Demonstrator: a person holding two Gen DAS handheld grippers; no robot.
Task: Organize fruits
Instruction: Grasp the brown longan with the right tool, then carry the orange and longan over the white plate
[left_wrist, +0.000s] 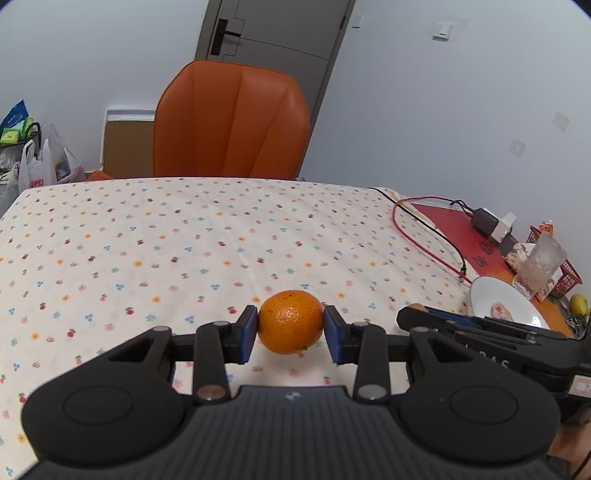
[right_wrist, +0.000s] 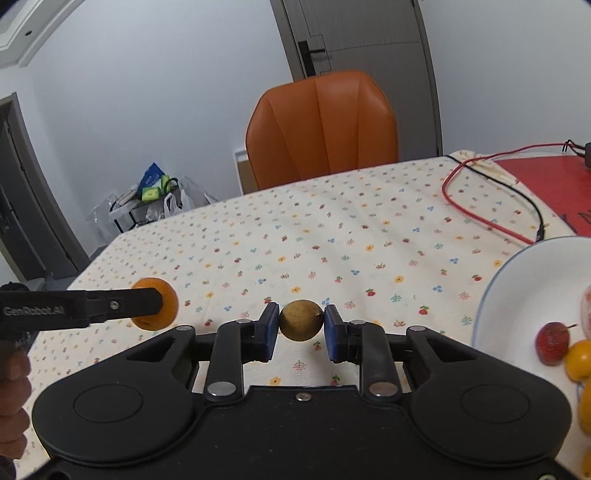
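Two fruits are gripped above the flowered cloth (left_wrist: 184, 240): the left gripper (left_wrist: 291, 328) pinches an orange (left_wrist: 290, 322), and the right gripper (right_wrist: 301, 325) clamps a small brown fruit (right_wrist: 300, 320). A white plate (right_wrist: 517, 295) with more fruit sits to the right.

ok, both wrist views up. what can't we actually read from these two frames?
- White plate: right wrist view's edge cuts it off, so the fruit count is unknown.
- Orange: in that view, the left hand-held gripper covers its middle.
- Red basket: in the left wrist view, a clear cup hides its contents.
- Small brown fruit: its underside is hidden, so table contact is unclear.
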